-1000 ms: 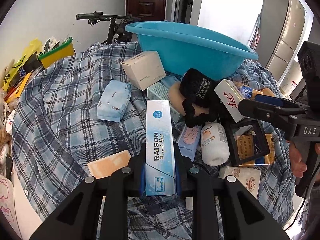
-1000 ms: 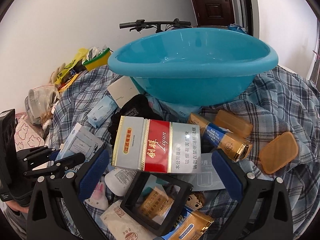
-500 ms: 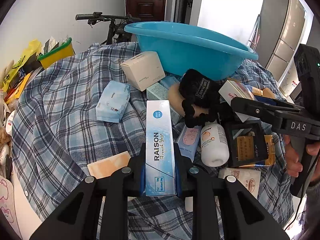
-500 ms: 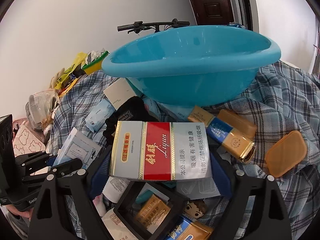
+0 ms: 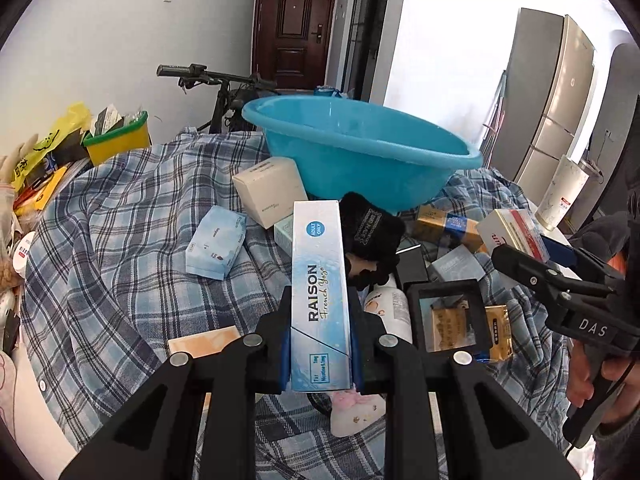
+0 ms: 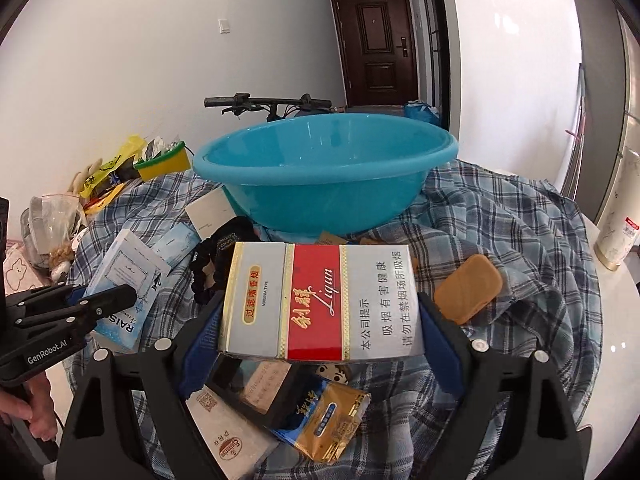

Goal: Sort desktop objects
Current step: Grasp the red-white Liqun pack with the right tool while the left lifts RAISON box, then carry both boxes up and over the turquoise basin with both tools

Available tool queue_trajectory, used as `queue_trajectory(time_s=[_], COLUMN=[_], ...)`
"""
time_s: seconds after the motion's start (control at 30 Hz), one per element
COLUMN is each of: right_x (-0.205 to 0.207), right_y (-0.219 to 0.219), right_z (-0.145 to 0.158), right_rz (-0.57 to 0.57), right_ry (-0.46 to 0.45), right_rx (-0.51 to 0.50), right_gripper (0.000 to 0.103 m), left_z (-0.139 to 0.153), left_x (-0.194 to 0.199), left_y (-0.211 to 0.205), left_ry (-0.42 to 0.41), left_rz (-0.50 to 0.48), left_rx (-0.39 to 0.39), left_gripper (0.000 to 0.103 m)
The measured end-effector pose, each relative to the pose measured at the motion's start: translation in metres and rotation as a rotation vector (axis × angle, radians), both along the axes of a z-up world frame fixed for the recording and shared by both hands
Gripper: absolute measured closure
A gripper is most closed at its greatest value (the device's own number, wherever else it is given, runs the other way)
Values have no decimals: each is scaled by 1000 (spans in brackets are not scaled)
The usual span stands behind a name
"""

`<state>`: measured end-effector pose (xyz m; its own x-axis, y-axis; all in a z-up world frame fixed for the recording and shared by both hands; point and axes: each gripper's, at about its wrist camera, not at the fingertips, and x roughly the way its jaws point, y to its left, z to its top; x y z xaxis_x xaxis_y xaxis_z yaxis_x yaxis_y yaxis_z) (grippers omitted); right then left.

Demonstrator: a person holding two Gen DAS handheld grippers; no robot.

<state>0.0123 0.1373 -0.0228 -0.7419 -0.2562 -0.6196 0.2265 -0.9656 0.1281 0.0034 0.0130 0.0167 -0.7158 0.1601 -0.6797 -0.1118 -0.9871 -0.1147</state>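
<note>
My left gripper [image 5: 321, 344] clamps the pale blue RAISON box [image 5: 320, 296] and my right gripper [image 6: 320, 326] the red-and-silver Liqun carton [image 6: 320, 300], fingers tight, above a cluttered plaid cloth [image 5: 120, 240] on the table; beyond, the blue basin [image 6: 320, 176] sits empty near the hallway door [image 6: 376, 44].

"RAISON" on blue carton [image 5: 320, 292]; "Liqun" on red-silver carton [image 6: 320, 300]

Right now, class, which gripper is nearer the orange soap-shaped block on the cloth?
Right. The right gripper, clamping the cigarette carton, sits just beside the orange block; the left gripper is across the pile.
</note>
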Motion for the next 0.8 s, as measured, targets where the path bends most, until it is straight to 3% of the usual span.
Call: queue_trajectory(time_s=[0.13,0.3,0.6,0.73,0.8], right_x=[22,51,91,115,121], right_y=[2,2,-3,-15,-19], right_z=[21,53,87,88,87], right_rz=[-54,-79,-123,-170,-155], right_ry=[136,330,533,636,641], right_rx=[41,70,74,174,181], right_gripper=[16,16,16,16,16], left_z=[20,43,81,93,97], left_x=[16,42,81,103,114], left_y=[5,17,13,15,16], left_ry=[159,375,623,685,733], left_rz=[-12,-2,44,26,39], left_rx=[-10,-77,-40,-36,-53], left_gripper=[79,79,79,79,79])
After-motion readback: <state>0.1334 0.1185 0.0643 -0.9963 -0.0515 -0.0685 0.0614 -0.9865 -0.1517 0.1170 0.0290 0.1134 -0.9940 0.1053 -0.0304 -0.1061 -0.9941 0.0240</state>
